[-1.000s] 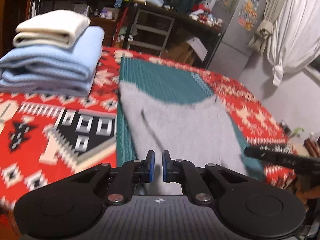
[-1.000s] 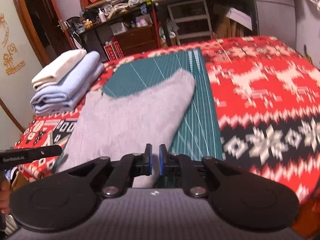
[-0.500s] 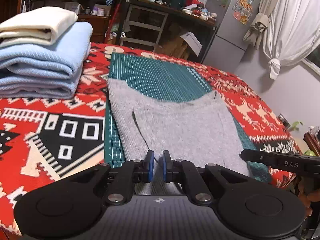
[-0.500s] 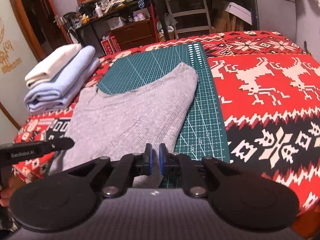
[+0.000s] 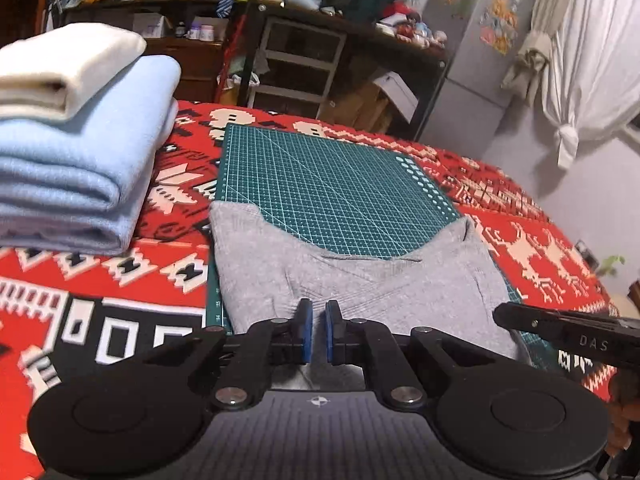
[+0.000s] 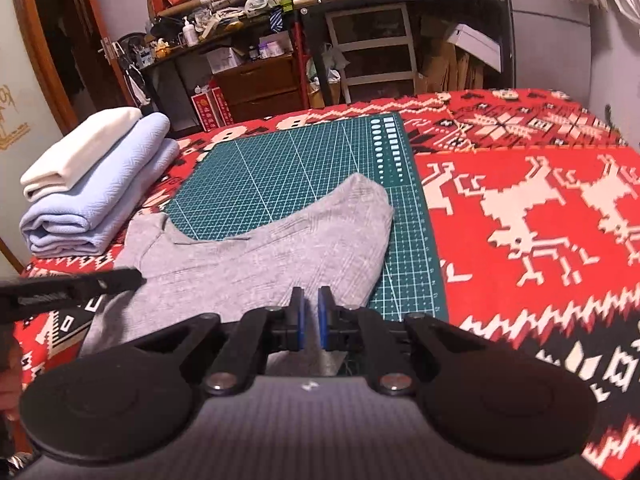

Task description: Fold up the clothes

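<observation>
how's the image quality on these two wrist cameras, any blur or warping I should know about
Left wrist view: sharp on the grey garment and green cutting mat; fisheye bends the fridge and curtain inward, and corners vignette dark. Right wrist view: also sharp mid-frame; the doorframe curves strongly, and the left gripper at the left edge looks soft. Lighting is dim and warm, with no glare.

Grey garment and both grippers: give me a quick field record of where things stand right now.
garment: grey garment, lying on the green mat, near edge hanging off toward the camera
left gripper: fingers nearly closed, pinching the garment's near edge
right gripper: fingers nearly closed, pinching the same near edge
folded stack: white towel on top of blue towel, left of the mat
surface: red patterned cloth under the mat
</observation>
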